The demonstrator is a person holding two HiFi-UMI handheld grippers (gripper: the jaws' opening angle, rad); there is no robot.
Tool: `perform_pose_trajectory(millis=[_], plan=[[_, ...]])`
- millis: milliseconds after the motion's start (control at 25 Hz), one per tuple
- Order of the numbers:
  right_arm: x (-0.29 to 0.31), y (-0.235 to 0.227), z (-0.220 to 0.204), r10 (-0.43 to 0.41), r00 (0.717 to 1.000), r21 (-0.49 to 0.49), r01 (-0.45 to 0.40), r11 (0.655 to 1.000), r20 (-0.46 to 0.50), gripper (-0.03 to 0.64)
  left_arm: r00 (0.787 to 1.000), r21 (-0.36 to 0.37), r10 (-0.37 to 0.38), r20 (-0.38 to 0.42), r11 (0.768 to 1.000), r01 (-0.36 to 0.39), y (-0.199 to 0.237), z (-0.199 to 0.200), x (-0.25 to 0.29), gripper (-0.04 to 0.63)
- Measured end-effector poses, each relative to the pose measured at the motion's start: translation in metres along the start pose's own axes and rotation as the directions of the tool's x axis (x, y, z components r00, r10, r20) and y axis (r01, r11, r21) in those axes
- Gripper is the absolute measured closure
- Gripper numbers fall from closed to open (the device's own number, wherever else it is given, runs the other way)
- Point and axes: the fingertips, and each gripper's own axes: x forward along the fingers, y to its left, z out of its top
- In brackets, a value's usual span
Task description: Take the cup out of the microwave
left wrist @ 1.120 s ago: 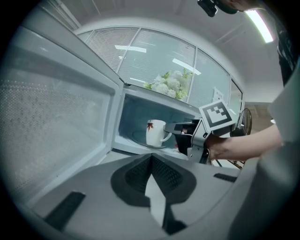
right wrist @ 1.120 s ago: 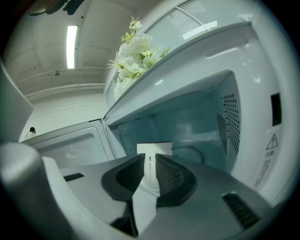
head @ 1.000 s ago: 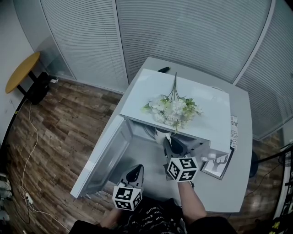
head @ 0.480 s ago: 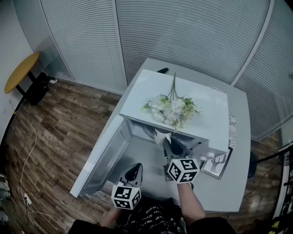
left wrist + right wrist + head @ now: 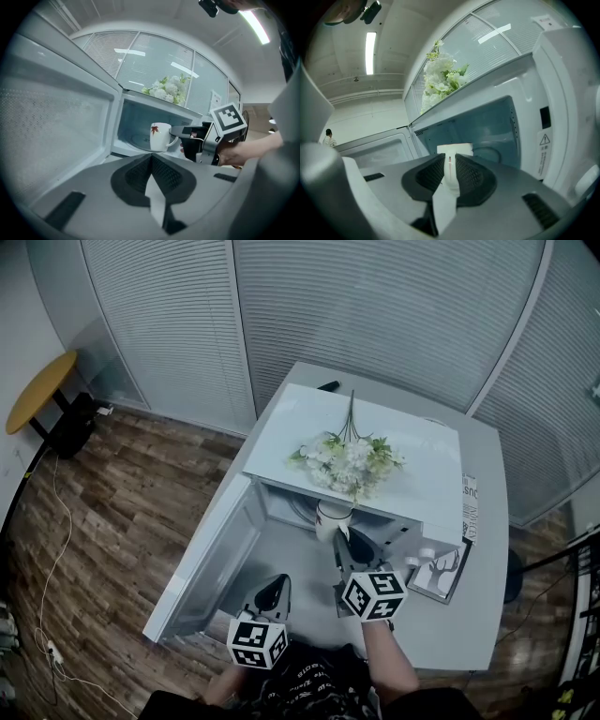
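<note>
Door (image 5: 202, 563) stood swung wide, so opening was done. Left gripper (image 5: 278, 584) hovered before the microwave (image 5: 412, 474), jaws together on nothing. The cup (image 5: 332, 518) sat at the cavity's mouth, apparently lifted, with the right gripper (image 5: 349, 542) clamped on its handle. Drawing it fully out remained. The door edge at left and front frame at right bounded the exit, and bare table (image 5: 469, 634) offered room.
</note>
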Motion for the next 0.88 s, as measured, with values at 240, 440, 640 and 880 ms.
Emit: perform_pose_trajectory(millis=[240,440,640,880], plan=[[-0.012,0.002,-0.004,-0.008,1.000,-0.005,0.008,1.000,-0.004,0.552,0.999,0.009,-0.047,0.001,0.999,0.047,-0.013,0.000,-0.001,0.589],[-0.022,0.001,-0.008,-0.016,1.000,-0.002,0.016,1.000,0.000,0.552,0.999,0.020,-0.039,0.006,0.999,0.039,-0.015,0.000,-0.002,0.589],[-0.032,0.000,-0.012,-0.026,1.000,-0.001,0.026,1.000,-0.007,0.552,0.999,0.024,-0.038,0.008,0.999,0.037,-0.019,0.003,-0.002,0.589],[-0.046,-0.001,-0.021,-0.032,0.999,0.012,0.032,0.999,-0.013,0.552,0.999,0.039,-0.044,0.014,0.998,0.044,-0.027,0.003,0.000,0.589]])
